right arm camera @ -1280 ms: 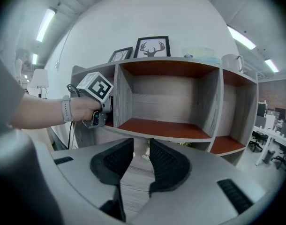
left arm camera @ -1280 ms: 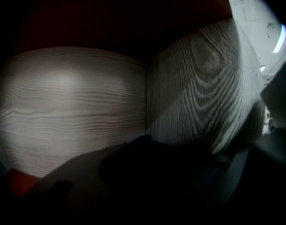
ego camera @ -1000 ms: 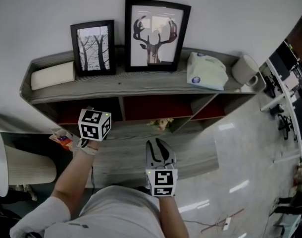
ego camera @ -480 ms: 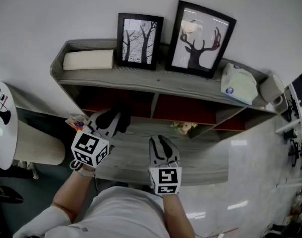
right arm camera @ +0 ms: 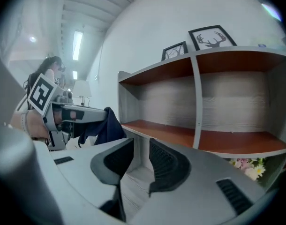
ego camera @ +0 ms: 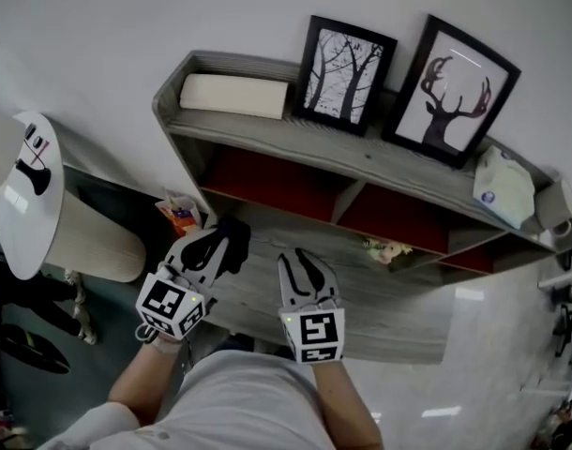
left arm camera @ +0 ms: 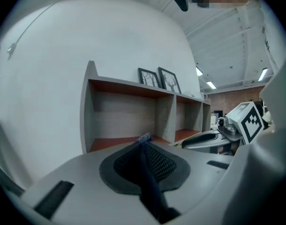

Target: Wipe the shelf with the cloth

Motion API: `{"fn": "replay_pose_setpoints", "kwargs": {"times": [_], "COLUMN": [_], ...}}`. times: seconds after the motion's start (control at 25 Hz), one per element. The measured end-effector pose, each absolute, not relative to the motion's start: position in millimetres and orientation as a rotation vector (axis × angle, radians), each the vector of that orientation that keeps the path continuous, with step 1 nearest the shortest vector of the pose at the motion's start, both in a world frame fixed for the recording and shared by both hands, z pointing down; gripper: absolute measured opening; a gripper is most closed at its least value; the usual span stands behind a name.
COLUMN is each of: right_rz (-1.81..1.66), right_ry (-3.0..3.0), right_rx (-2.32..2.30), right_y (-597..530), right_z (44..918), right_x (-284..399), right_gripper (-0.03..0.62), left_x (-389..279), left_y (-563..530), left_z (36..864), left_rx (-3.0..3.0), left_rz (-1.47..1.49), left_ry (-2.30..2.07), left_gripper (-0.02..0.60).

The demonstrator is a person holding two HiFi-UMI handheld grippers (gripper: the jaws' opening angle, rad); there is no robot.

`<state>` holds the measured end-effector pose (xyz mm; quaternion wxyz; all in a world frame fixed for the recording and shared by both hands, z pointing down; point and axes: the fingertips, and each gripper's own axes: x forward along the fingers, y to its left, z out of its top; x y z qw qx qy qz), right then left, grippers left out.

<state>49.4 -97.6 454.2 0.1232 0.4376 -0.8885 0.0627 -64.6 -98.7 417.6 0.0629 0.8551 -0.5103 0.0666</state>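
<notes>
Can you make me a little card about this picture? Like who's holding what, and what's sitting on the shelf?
left gripper: shut on the dark cloth
right gripper: jaws a little apart, nothing between them
place: both grippers in front of the shelf, near its left end
top of shelf: cream box, tree picture, deer picture, tissue pack
lower board: small flowers
wiping: cannot tell whether the cloth touches the shelf
</notes>
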Motion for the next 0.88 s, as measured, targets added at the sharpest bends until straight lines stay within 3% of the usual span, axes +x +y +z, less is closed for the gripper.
{"fn": "replay_pose_setpoints", "kwargs": {"times": [0.44, 0.88], "right_rz": [0.167, 0.165], "right_ry": [-2.662, -2.702], "right_rx": [1.098, 1.132], "right_y": [-94, -91], "right_z": [453, 445], "right_x": [0, 7], "right_gripper": [0.107, 0.089], "left_x": [-115, -108], "left_y": [-74, -70], "left_z": [448, 459], "left_rx": [2.417, 2.416], "left_rz": [0.196, 0.227], "left_ry": [-1.662, -1.613], "left_gripper": [0.04, 0.04]}}
